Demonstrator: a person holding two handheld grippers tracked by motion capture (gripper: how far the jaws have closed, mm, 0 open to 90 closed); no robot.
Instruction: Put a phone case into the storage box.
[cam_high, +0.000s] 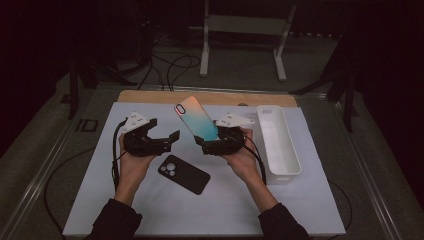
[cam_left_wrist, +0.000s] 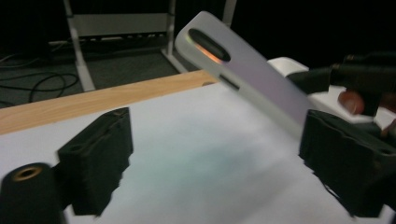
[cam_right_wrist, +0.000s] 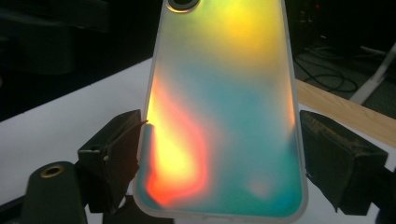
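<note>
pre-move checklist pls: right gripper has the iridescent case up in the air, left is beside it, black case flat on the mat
1. Right gripper shut on the iridescent phone case, jaws on its two long edges: ok.
2. Grip position: low end only, case leaning up and away, so it may pivot: not ok.
3. Left gripper jaws open with nothing between them: ok.
4. Left gripper apart from the iridescent case: ok in the high view.
5. Black phone case flat on the white mat, free of both hands: ok.
6. White tray contents: cannot tell.
</note>
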